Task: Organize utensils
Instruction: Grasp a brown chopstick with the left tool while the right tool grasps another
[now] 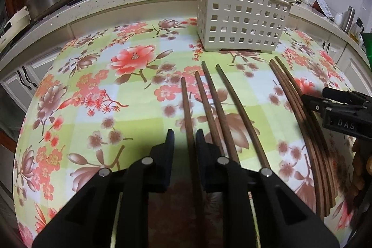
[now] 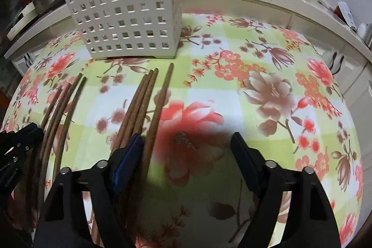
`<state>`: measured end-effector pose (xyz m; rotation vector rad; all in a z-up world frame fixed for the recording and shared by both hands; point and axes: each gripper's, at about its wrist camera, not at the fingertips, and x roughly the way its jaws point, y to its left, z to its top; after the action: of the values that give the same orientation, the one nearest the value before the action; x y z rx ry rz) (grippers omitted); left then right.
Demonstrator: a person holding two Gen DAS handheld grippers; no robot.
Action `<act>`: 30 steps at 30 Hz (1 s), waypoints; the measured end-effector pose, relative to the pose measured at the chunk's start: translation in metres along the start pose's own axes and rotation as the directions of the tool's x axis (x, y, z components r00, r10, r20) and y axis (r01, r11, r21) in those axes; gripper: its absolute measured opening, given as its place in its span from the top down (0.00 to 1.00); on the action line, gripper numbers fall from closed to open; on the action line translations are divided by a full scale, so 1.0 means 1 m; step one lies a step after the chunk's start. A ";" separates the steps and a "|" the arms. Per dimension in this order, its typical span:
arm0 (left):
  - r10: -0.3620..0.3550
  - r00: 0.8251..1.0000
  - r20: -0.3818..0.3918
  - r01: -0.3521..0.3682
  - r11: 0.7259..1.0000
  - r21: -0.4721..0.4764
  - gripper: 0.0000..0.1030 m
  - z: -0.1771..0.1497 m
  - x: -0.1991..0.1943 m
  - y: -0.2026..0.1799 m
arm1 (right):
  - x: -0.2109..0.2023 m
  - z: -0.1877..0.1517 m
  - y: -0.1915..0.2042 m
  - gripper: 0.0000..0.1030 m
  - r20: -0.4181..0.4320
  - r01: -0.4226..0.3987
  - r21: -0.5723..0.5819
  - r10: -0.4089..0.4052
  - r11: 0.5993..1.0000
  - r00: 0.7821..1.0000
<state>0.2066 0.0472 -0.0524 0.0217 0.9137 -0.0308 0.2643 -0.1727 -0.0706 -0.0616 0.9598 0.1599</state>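
Nearest, the left gripper [image 1: 184,137] stood with narrow jaws straddling one wooden chopstick [image 1: 188,122], pads not visibly pressing it. The right gripper [image 2: 187,143] was spread wide, one chopstick [image 2: 160,106] lying between its fingers just inside the left one. Further chopsticks lay in two loose groups [image 1: 300,104] on the floral tablecloth [image 1: 111,90]. Beyond them stood the perforated cream utensil holder [image 1: 239,6], upright, near the table's far edge.

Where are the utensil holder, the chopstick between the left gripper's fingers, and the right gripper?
utensil holder [image 1: 239,13], left wrist view: its perforated front wall.
chopstick [image 1: 187,108], left wrist view: its bare shaft ahead of the fingers.
right gripper [image 2: 188,141], right wrist view: midway between its fingertips.
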 end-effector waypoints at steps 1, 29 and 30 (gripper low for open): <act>0.004 1.000 0.000 -0.004 1.000 0.004 0.87 0.000 0.000 0.000 | 0.000 0.001 0.002 0.40 0.007 -0.015 -0.016 0.015 1.000 1.000; -0.025 0.999 -0.034 0.024 1.000 -0.012 0.79 0.007 0.004 0.011 | -0.004 0.006 -0.009 0.58 -0.068 -0.104 -0.093 0.098 0.990 0.993; -0.016 0.999 -0.033 0.015 1.000 -0.005 0.78 0.007 0.004 0.009 | -0.003 0.006 -0.007 0.52 -0.068 -0.109 -0.097 0.103 0.989 0.992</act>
<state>0.2155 0.0561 -0.0514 0.0111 0.9472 -0.0430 0.2685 -0.1789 -0.0648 -0.1084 1.0179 0.3062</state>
